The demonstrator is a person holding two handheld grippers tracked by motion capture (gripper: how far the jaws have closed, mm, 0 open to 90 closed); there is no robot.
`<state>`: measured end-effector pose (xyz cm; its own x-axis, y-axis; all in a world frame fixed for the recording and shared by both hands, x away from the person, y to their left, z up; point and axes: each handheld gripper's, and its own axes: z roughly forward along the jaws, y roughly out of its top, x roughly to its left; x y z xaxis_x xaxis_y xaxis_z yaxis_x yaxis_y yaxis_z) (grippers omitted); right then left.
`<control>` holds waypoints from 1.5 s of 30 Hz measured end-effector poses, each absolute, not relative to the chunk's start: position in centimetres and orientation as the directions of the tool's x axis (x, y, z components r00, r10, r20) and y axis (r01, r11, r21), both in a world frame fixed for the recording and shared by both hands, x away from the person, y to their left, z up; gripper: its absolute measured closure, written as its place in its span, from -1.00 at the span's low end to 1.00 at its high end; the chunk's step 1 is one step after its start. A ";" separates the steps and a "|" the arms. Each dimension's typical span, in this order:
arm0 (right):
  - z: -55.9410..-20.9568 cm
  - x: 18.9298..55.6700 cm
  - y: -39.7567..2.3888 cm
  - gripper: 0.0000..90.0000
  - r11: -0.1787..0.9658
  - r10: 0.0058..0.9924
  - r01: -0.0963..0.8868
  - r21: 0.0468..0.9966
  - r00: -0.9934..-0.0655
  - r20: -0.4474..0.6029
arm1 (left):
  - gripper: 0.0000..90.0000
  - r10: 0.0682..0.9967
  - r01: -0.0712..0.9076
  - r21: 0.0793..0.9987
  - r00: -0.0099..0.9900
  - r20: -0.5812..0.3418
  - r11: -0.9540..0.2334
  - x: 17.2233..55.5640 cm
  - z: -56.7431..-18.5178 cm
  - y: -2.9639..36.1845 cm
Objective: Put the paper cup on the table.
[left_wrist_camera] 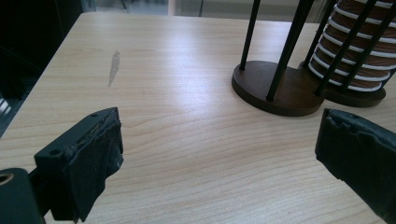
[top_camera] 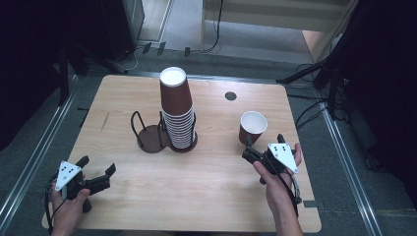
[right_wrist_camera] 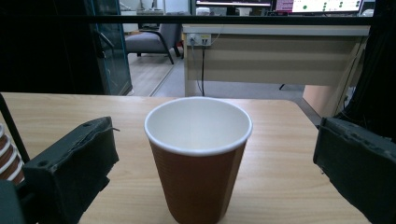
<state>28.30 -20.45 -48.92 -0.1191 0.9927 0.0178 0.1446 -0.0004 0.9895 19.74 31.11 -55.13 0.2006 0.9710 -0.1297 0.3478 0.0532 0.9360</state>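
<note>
A single brown paper cup (top_camera: pixel 253 127) (right_wrist_camera: pixel 198 154) with a white inside stands upright on the right half of the wooden table (top_camera: pixel 216 187). My right gripper (top_camera: pixel 264 145) (right_wrist_camera: pixel 215 163) is just behind it on the near side, open, its jaws spread wider than the cup and apart from it. A tall stack of upside-down brown cups (top_camera: pixel 177 110) (left_wrist_camera: pixel 355 51) fills the right side of a dark two-ring wire cup holder (top_camera: pixel 156 132) (left_wrist_camera: pixel 280 84) at the table's middle. My left gripper (top_camera: pixel 97 168) (left_wrist_camera: pixel 215 158) hovers open near the front left corner, holding nothing.
A small dark round grommet (top_camera: pixel 230 96) sits in the table's far right part. A faint grey smear (top_camera: pixel 104 121) (left_wrist_camera: pixel 113 66) marks the left side. Black stands and cables (top_camera: pixel 314 73) surround the table on the floor; a desk (right_wrist_camera: pixel 275 51) stands beyond.
</note>
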 end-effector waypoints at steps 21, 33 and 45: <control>-51.5 24.8 -24.3 -1.00 -0.010 0.994 0.196 0.981 -0.107 0.031 | -0.97 0.972 0.346 0.937 0.199 -0.127 0.051 19.7 -55.1 31.1; -52.7 23.1 -27.0 -1.00 -0.026 0.996 0.227 0.974 -0.074 0.044 | -0.97 0.972 0.346 0.937 0.197 -0.132 0.057 19.7 -55.1 31.1; -53.7 21.4 -29.8 -1.00 -0.042 0.997 0.249 0.968 -0.044 0.055 | -0.97 0.975 0.340 0.939 0.187 -0.116 0.047 19.6 -55.1 31.3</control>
